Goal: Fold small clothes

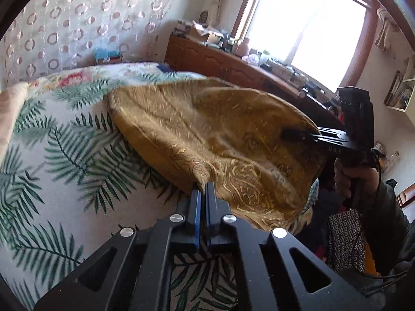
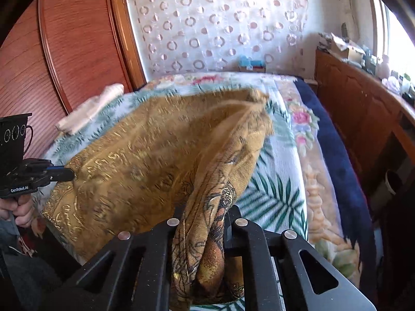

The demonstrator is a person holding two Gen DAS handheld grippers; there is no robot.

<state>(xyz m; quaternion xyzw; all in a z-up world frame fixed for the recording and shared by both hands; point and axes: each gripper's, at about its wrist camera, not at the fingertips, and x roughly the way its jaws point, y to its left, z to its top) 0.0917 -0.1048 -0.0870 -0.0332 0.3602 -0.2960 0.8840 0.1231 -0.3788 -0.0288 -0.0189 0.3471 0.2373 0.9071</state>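
A mustard-gold patterned cloth [image 1: 207, 129] is stretched above the bed between both grippers. My left gripper [image 1: 203, 185] is shut on a near corner of the cloth, its tips pinching the hem. My right gripper [image 1: 293, 134] grips the cloth's right edge in the left wrist view. In the right wrist view the cloth [image 2: 145, 155] bunches into a thick roll between the fingers of my right gripper [image 2: 207, 223], which is shut on it. The left gripper [image 2: 64, 175] shows at the left, clamped on the far corner. The cloth's far edge rests on the bed.
A bedspread [image 1: 52, 155] with green fern leaves covers the bed. A folded white cloth [image 2: 90, 108] lies near the wooden headboard [image 2: 64, 39]. A wooden cabinet [image 1: 220, 62] with clutter runs beside the window. A hand [image 1: 355, 178] holds the right gripper's handle.
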